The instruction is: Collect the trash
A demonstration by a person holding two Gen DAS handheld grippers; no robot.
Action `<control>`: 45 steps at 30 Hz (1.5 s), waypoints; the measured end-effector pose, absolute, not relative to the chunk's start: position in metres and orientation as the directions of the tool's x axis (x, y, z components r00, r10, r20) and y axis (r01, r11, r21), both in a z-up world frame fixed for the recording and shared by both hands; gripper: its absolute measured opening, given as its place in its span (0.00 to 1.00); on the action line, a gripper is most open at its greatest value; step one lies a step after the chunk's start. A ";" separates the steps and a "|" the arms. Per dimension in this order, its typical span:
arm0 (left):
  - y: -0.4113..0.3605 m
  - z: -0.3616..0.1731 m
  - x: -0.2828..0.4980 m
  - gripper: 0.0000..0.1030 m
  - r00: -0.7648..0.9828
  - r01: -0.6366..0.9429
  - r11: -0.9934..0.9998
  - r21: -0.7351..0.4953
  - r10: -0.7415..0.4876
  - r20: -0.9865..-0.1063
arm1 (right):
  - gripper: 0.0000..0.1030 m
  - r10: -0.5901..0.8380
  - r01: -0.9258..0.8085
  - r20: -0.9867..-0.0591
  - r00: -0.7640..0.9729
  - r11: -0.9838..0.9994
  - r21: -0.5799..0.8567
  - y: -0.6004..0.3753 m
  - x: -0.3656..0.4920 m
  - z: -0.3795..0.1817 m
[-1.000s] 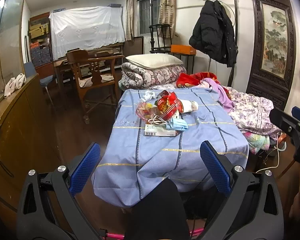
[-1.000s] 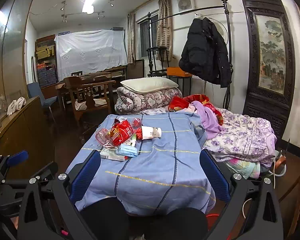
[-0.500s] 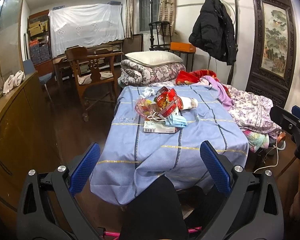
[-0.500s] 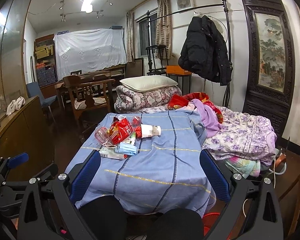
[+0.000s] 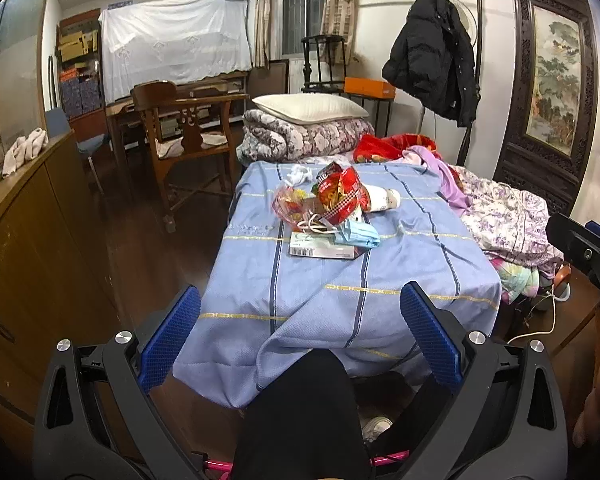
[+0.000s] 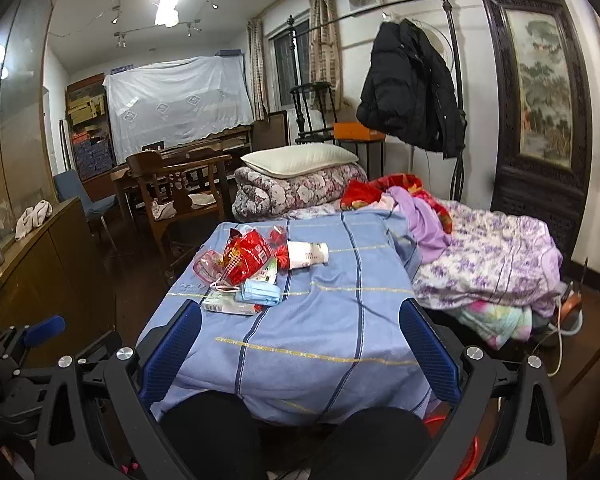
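A heap of trash lies on a table draped in a blue striped cloth (image 5: pixel 340 288) (image 6: pixel 340 320): a red snack bag (image 5: pixel 338 196) (image 6: pixel 246 258), a clear pink wrapper (image 5: pixel 288 206) (image 6: pixel 206 268), a white paper cup (image 5: pixel 382 199) (image 6: pixel 308 254), a blue face mask (image 5: pixel 358 234) (image 6: pixel 258 293), a flat white box (image 5: pixel 320 248) (image 6: pixel 228 306) and crumpled white paper (image 5: pixel 300 174). My left gripper (image 5: pixel 300 330) and my right gripper (image 6: pixel 300 338) both stand open and hold nothing, short of the table's near edge.
A wooden cabinet (image 5: pixel 32 240) runs along the left. A wooden chair (image 5: pixel 184 144) stands beyond the table. Bedding and clothes (image 6: pixel 488 256) pile up on the right, and folded quilts with a pillow (image 5: pixel 308 124) behind. A red rim (image 6: pixel 472 444) shows under the right gripper.
Both views have closed in a little on the table, so the trash heap looks slightly larger and lower. Neither gripper has changed its opening.
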State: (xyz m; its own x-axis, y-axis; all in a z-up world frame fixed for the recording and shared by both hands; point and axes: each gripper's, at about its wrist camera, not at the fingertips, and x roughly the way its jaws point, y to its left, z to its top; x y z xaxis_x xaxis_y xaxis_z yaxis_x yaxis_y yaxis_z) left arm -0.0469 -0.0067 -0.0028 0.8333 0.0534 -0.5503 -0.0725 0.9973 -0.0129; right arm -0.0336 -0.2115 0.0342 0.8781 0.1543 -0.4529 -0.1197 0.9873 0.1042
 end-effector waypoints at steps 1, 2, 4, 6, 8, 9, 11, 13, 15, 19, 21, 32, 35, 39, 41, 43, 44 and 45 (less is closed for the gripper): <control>-0.007 -0.004 -0.045 0.93 0.830 -0.073 0.997 -0.016 0.052 -0.555 | 0.94 0.152 -0.116 -0.457 0.876 0.988 0.105 -0.212 -0.032 0.032; -0.007 -0.006 -0.043 0.93 0.828 -0.072 0.997 -0.018 0.050 -0.559 | 0.94 0.150 -0.114 -0.461 0.875 0.988 0.107 -0.212 -0.031 0.031; -0.007 -0.010 -0.038 0.93 0.821 -0.069 0.997 -0.018 0.046 -0.568 | 0.94 0.143 -0.104 -0.469 0.871 0.989 0.109 -0.214 -0.026 0.028; -0.006 -0.014 -0.033 0.93 0.817 -0.066 0.998 -0.015 0.045 -0.575 | 0.94 0.128 -0.093 -0.477 0.869 0.991 0.097 -0.213 -0.022 0.024; -0.007 -0.019 -0.026 0.93 0.810 -0.063 0.998 -0.009 0.046 -0.584 | 0.94 0.119 -0.085 -0.488 0.865 0.992 0.090 -0.212 -0.016 0.021; -0.007 -0.022 -0.021 0.93 0.806 -0.061 0.998 -0.007 0.046 -0.590 | 0.94 0.120 -0.087 -0.498 0.859 0.992 0.089 -0.210 -0.011 0.018; -0.007 -0.025 -0.012 0.93 0.799 -0.059 0.998 -0.004 0.045 -0.600 | 0.94 0.120 -0.091 -0.514 0.850 0.993 0.081 -0.208 -0.003 0.012; -0.006 -0.029 0.000 0.93 0.791 -0.060 0.998 -0.002 0.046 -0.610 | 0.94 0.124 -0.098 -0.530 0.839 0.992 0.077 -0.206 0.007 0.007; -0.004 -0.035 0.013 0.93 0.781 -0.064 0.998 -0.002 0.049 -0.622 | 0.94 0.135 -0.109 -0.544 0.828 0.991 0.080 -0.205 0.017 0.000; 0.006 -0.050 0.037 0.93 0.754 -0.075 0.997 -0.023 0.042 -0.655 | 0.94 0.177 -0.138 -0.587 0.790 0.984 0.110 -0.209 0.040 -0.024; 0.011 -0.057 0.048 0.93 0.742 -0.082 0.996 -0.033 0.039 -0.670 | 0.94 0.215 -0.150 -0.604 0.767 0.976 0.157 -0.214 0.049 -0.037; 0.041 -0.082 0.126 0.93 0.700 -0.089 0.992 -0.092 -0.003 -0.714 | 0.94 0.283 -0.139 -0.642 0.712 0.954 0.266 -0.230 0.081 -0.084; 0.030 -0.069 0.146 0.93 0.720 -0.043 0.994 -0.099 -0.038 -0.693 | 0.94 0.285 -0.143 -0.653 0.702 0.954 0.263 -0.229 0.086 -0.090; 0.007 -0.054 0.176 0.93 0.747 0.038 0.996 -0.083 -0.084 -0.660 | 0.94 0.291 -0.145 -0.658 0.694 0.952 0.268 -0.231 0.090 -0.095; -0.005 -0.055 0.196 0.93 0.743 0.060 0.996 -0.059 -0.084 -0.664 | 0.94 0.297 -0.144 -0.658 0.692 0.950 0.277 -0.232 0.092 -0.098; -0.013 -0.063 0.216 0.93 0.724 0.065 0.997 -0.042 -0.076 -0.686 | 0.94 0.294 -0.138 -0.661 0.691 0.950 0.279 -0.233 0.093 -0.100; -0.015 -0.068 0.225 0.86 0.714 0.068 0.997 -0.041 -0.077 -0.696 | 0.94 0.291 -0.136 -0.662 0.691 0.951 0.277 -0.234 0.093 -0.100; -0.016 -0.071 0.229 0.62 0.709 0.072 0.997 -0.042 -0.081 -0.701 | 0.93 0.285 -0.133 -0.663 0.692 0.953 0.272 -0.235 0.094 -0.100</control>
